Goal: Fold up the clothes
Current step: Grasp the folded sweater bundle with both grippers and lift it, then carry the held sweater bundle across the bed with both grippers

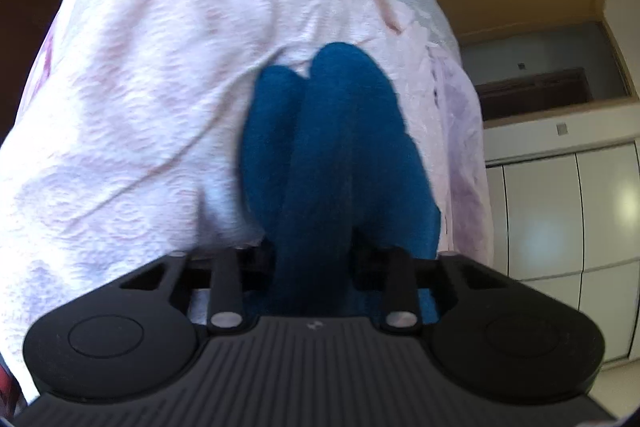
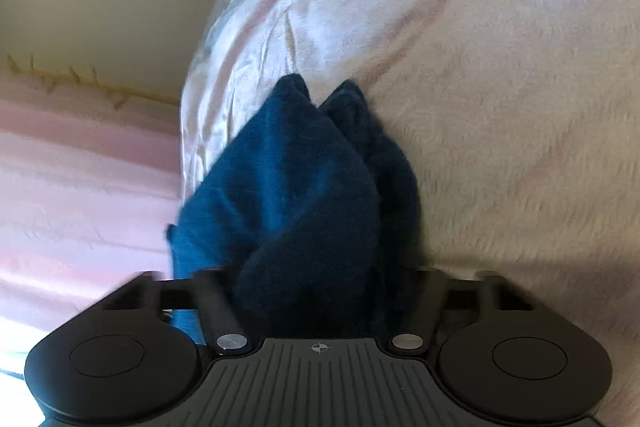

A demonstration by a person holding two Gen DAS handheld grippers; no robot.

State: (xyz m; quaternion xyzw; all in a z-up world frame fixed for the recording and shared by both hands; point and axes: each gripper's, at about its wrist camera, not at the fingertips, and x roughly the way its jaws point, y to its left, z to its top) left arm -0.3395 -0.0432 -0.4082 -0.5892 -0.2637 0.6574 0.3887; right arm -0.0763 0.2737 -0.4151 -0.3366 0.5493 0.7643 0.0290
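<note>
A dark blue knitted garment point(image 1: 332, 147) bulges out of my left gripper point(image 1: 316, 259), which is shut on it; the cloth hides the fingers. In the right wrist view the same blue garment point(image 2: 296, 195) hangs bunched in folds from my right gripper point(image 2: 316, 287), also shut on it, fingers covered by the cloth. Behind the garment in both views lies a pale pink bedspread point(image 1: 160, 99), also point(image 2: 480, 107). The garment is lifted off the bedspread and held between both grippers.
A wooden cabinet with an open niche point(image 1: 536, 67) and white cupboard doors point(image 1: 560, 211) stand to the right of the bed. A cream wall point(image 2: 100, 7) and a pink curtain point(image 2: 80, 187) lie to the left in the right wrist view.
</note>
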